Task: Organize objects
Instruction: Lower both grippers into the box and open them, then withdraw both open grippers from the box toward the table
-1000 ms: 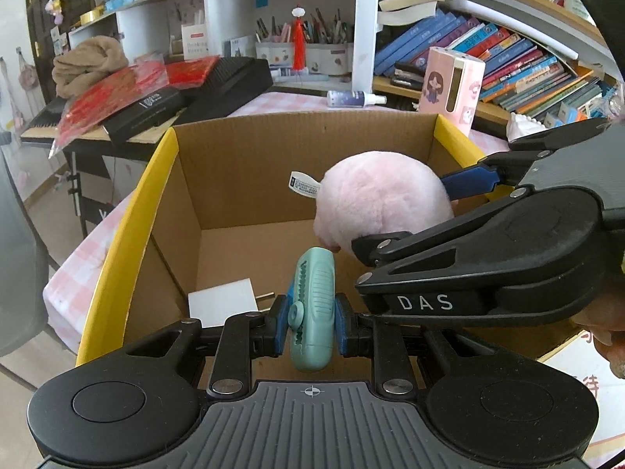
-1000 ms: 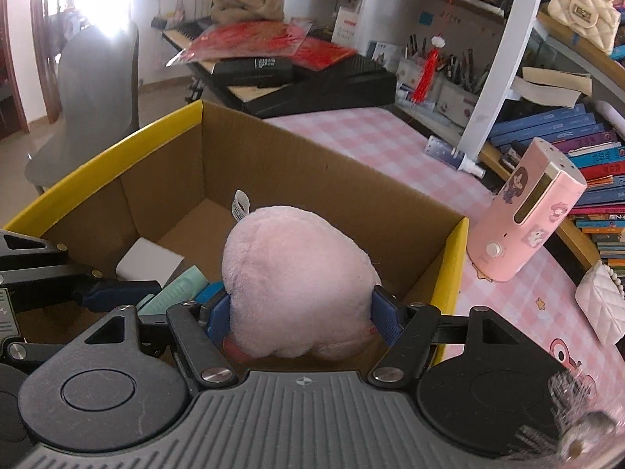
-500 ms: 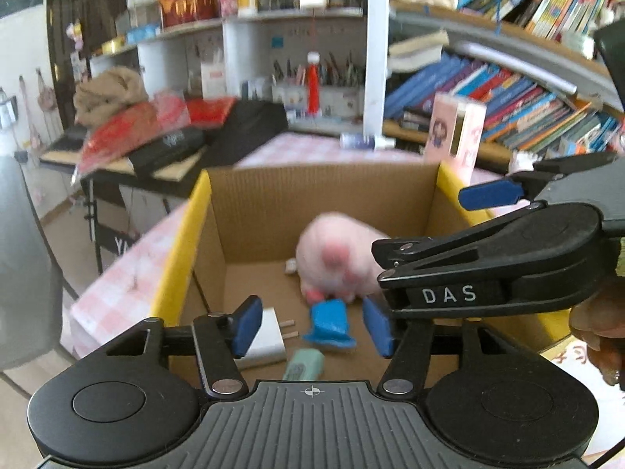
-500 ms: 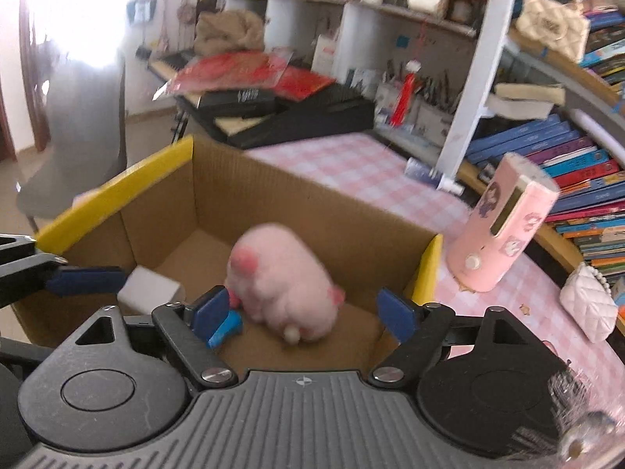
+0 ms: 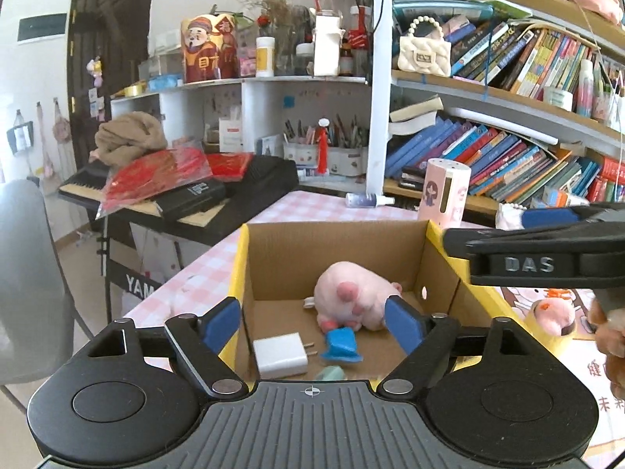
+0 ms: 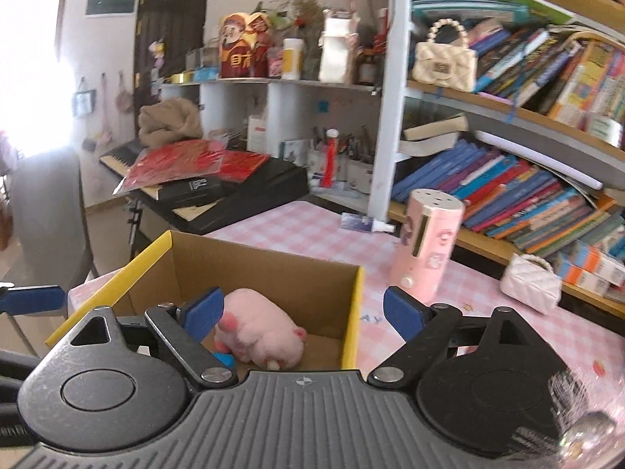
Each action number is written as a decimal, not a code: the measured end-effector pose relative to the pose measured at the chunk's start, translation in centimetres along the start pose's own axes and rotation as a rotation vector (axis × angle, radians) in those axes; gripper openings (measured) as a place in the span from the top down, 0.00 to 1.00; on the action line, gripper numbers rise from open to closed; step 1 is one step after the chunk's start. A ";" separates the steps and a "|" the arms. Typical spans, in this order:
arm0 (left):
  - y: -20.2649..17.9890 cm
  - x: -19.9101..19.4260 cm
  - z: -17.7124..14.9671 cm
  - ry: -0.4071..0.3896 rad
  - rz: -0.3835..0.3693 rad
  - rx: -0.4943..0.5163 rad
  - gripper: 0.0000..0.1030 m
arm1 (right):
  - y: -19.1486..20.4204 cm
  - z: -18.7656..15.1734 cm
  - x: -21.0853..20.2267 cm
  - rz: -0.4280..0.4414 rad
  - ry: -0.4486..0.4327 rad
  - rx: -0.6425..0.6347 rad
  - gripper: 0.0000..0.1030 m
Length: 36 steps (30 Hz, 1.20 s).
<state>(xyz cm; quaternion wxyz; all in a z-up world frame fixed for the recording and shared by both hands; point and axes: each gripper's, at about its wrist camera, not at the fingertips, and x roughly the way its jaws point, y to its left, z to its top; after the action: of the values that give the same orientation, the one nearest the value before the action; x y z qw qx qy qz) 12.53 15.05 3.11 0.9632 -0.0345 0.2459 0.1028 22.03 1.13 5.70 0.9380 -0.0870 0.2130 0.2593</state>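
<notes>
Cardboard box [image 5: 340, 250] with yellow-edged flaps stands on the pink checked table [image 6: 312, 222], near its front edge, and now carries everything in play. Biggest inside is the pink plush toy [image 5: 353, 297], lying on its side on the box floor toward the far wall. In front of it sits a white charger [image 5: 279, 353] near the left wall, a blue piece [image 5: 341, 346] just beside it, and a mint-green gadget [image 5: 330, 373] at the near edge, half hidden behind the gripper body.

Both grippers are released. The left gripper [image 5: 312, 322] has just been opening its jaws and nothing sits between them; a second ago they clamped the mint-green gadget, which has since dropped to the box floor. The right gripper [image 6: 302, 314] has likewise been spreading, empty now, where earlier its pads pressed the plush toy's sides. Both views also show more of the shelves and table than before, so the hands have pulled back and up from the box.

Judging from this, two items are stowed together; the pink dispenser [image 6: 427, 246] and small white purse [image 6: 529, 283] on the table seem likely candidates next.
</notes>
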 end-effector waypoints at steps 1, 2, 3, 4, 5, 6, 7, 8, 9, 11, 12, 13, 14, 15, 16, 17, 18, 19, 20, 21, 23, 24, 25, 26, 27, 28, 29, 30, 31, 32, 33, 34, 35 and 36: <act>0.2 -0.3 -0.2 0.002 -0.002 -0.004 0.19 | 0.1 -0.3 -0.6 -0.010 0.000 0.006 0.14; 0.4 -0.6 -0.5 0.005 -0.004 -0.008 0.19 | 0.2 -0.6 -1.0 -0.018 0.001 0.010 0.14; 0.6 -0.8 -0.7 0.007 -0.006 -0.011 0.19 | 0.3 -0.9 -1.4 -0.027 0.006 0.012 0.14; 0.8 -1.1 -1.0 0.008 -0.008 -0.012 0.19 | 0.4 -1.3 -1.9 -0.035 0.011 0.015 0.14; 0.9 -1.5 -1.4 0.013 -0.010 -0.013 0.19 | 0.6 -1.7 -2.3 -0.043 0.017 0.018 0.14; 1.0 -1.8 -1.7 0.018 -0.012 -0.013 0.19 | 0.9 -2.2 -2.7 -0.050 0.024 0.020 0.14; 1.2 -2.0 -2.0 0.022 -0.014 -0.012 0.19 | 1.2 -2.6 -3.1 -0.056 0.032 0.021 0.14; 1.3 -2.3 -2.4 0.029 -0.017 -0.010 0.19 | 1.5 -3.1 -3.6 -0.060 0.039 0.021 0.14; 1.4 -2.6 -2.7 0.034 -0.019 -0.009 0.18 | 1.8 -3.6 -4.0 -0.065 0.045 0.019 0.14; 1.8 -3.3 -3.5 0.047 -0.018 -0.010 0.17 | 2.5 -4.6 -4.7 -0.075 0.062 0.016 0.14; 2.0 -3.7 -3.9 0.054 -0.014 -0.013 0.15 | 2.9 -5.2 -5.1 -0.080 0.071 0.016 0.13; 2.2 -4.0 -4.3 0.061 -0.009 -0.017 0.14 | 3.3 -5.8 -5.5 -0.087 0.081 0.018 0.13; 2.5 -4.4 -4.7 0.071 -0.005 -0.023 0.14 | 3.7 -6.3 -5.8 -0.092 0.091 0.021 0.13; 2.7 -4.8 -5.2 0.080 -0.004 -0.028 0.13 | 4.2 -6.9 -6.2 -0.097 0.101 0.024 0.13; 2.9 -5.0 -5.5 0.091 -0.004 -0.031 0.13 | 4.6 -7.4 -6.5 -0.103 0.111 0.027 0.13; 3.1 -5.3 -5.9 0.101 -0.003 -0.032 0.13 | 5.1 -7.9 -6.9 -0.106 0.120 0.027 0.13; 3.3 -5.7 -6.2 0.111 0.000 -0.033 0.13 | 5.6 -8.4 -7.2 -0.106 0.132 0.023 0.13; 3.4 -6.0 -6.5 0.119 0.002 -0.033 0.13 | 6.1 -8.8 -7.4 -0.105 0.142 0.018 0.13; 3.6 -6.3 -6.8 0.125 0.004 -0.033 0.13 | 6.5 -9.2 -7.7 -0.104 0.149 0.014 0.13; 3.7 -6.6 -7.0 0.131 0.005 -0.032 0.12 | 6.9 -9.5 -8.0 -0.101 0.154 0.011 0.13; 4.0 -7.2 -7.6 0.139 0.009 -0.031 0.12 | 7.6 -9.9 -8.5 -0.101 0.158 0.007 0.12; 4.1 -7.5 -7.8 0.142 0.011 -0.031 0.12 | 7.9 -10.2 -8.7 -0.100 0.162 0.007 0.12; 4.2 -7.7 -8.1 0.147 0.011 -0.030 0.12 | 8.2 -10.4 -9.0 -0.099 0.167 0.008 0.12; 4.3 -7.9 -8.2 0.152 0.010 -0.028 0.12 | 8.3 -10.7 -9.3 -0.097 0.171 0.010 0.12; 4.4 -8.2 -8.4 0.157 0.009 -0.027 0.12 | 8.5 -10.9 -9.5 -0.096 0.175 0.013 0.11; 4.4 -8.3 -8.6 0.162 0.008 -0.025 0.12 | 8.7 -11.2 -9.7 -0.096 0.180 0.016 0.11; 4.4 -8.6 -8.8 0.167 0.007 -0.023 0.12 | 8.9 -11.4 -10.0 -0.096 0.184 0.019 0.11; 4.3 -8.8 -9.0 0.172 0.005 -0.021 0.12 | 9.0 -11.7 -10.3 -0.098 0.187 0.021 0.11; 4.3 -8.9 -9.2 0.177 0.002 -0.019 0.12 | 9.1 -11.9 -10.5 -0.100 0.191 0.025 0.11; 4.2 -9.0 -9.4 0.183 -0.002 -0.017 0.12 | 9.1 -12.1 -10.7 -0.101 0.196 0.031 0.11; 4.0 -9.2 -9.6 0.190 -0.008 -0.013 0.12 | 9.1 -12.4 -10.9 -0.103 0.202 0.039 0.11; 3.9 -9.3 -9.8 0.197 -0.013 -0.010 0.12 | 9.1 -12.7 -11.2 -0.106 0.209 0.048 0.11; 3.8 -9.4 -10.0 0.203 -0.019 -0.004 0.12 | 9.1 -13.1 -11.5 -0.109 0.215 0.056 0.10; 3.7 -9.5 -10.2 0.207 -0.025 0.001 0.12 | 9.0 -13.3 -11.7 -0.113 0.219 0.063 0.10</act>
<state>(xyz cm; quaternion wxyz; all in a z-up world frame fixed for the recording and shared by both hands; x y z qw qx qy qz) -1.23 15.72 -1.34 0.9339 -0.0476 0.3436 0.0865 3.50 -0.15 -1.48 0.9245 -0.0971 0.3172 0.1880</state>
